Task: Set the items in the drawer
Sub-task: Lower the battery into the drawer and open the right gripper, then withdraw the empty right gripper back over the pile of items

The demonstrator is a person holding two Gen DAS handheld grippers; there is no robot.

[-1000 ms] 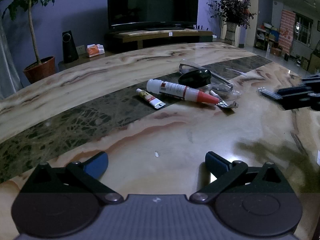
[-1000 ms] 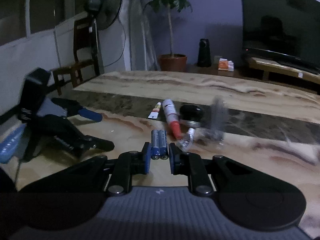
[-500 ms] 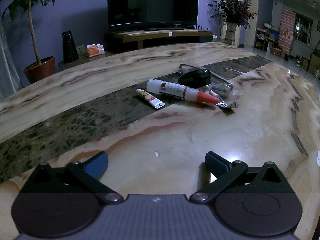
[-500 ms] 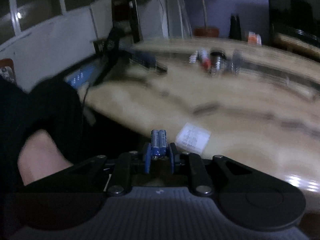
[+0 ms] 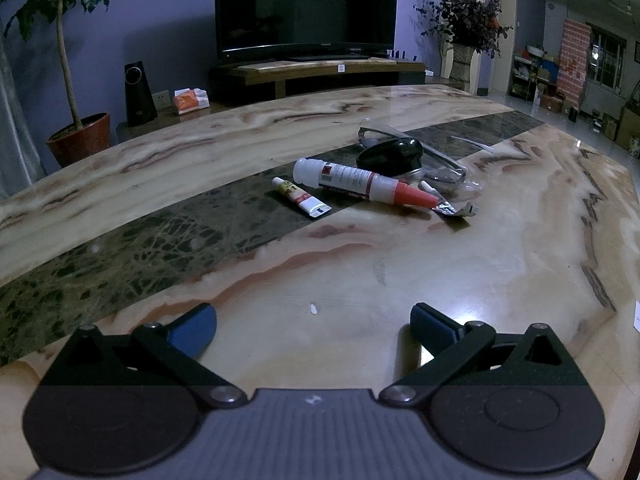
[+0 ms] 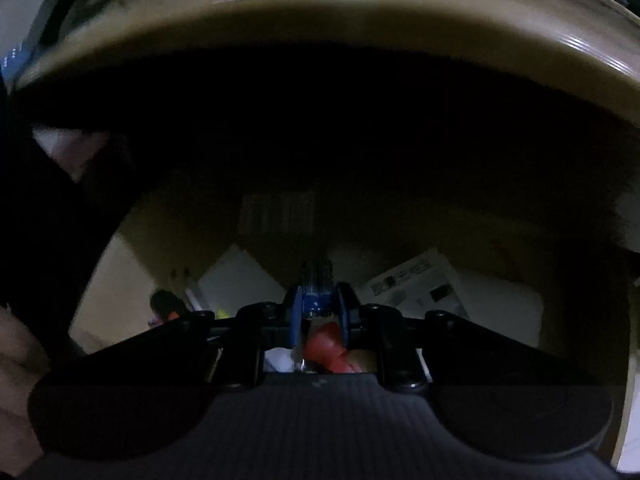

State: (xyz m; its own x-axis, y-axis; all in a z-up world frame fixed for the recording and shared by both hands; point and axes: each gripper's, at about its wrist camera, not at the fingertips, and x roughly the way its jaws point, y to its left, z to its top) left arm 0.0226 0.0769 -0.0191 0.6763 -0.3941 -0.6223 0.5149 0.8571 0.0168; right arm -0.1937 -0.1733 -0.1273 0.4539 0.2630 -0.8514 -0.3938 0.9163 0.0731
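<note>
My right gripper point(image 6: 318, 304) is shut on a pair of blue batteries point(image 6: 317, 280) and points down into an open drawer point(image 6: 120, 276) under the table edge point(image 6: 360, 24). White papers point(image 6: 424, 284) and a red item point(image 6: 326, 346) lie in the drawer below the batteries. In the left wrist view my left gripper point(image 5: 314, 322) stands open and low over the marble table point(image 5: 400, 280), nothing between its fingers. Farther out lie a white bottle with a red tip point(image 5: 360, 182), a small tube point(image 5: 302, 198), a black rounded object point(image 5: 390, 154) and a crumpled foil tube point(image 5: 452, 210).
A clear plastic wrapper point(image 5: 440, 160) lies behind the black object. Beyond the table stand a TV point(image 5: 306, 4), a potted tree point(image 5: 76, 136) and a speaker point(image 5: 138, 94). A person's hand point(image 6: 16, 360) shows at the left of the right wrist view. The drawer's back is dark.
My right gripper swung off the tabletop and dropped below its edge into the drawer, still holding the batteries. It has left the left wrist view. The left gripper stayed put.
</note>
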